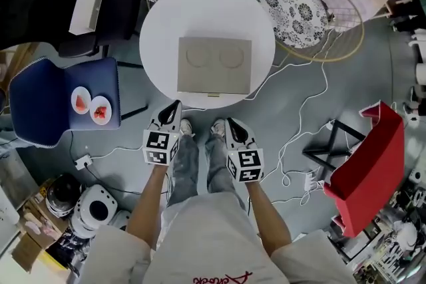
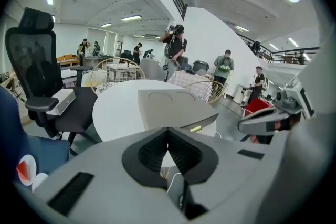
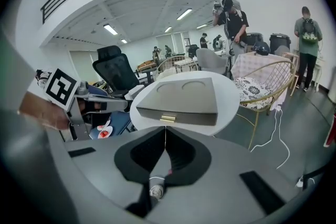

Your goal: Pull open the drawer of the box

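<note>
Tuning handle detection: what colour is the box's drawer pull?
Pale gold: the drawer pull on the box shows best in the right gripper view.

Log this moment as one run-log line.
drawer: closed | handle: untouched | left hand-held gripper: shut, empty, short of box | right hand-held gripper: shut, empty, short of box
</note>
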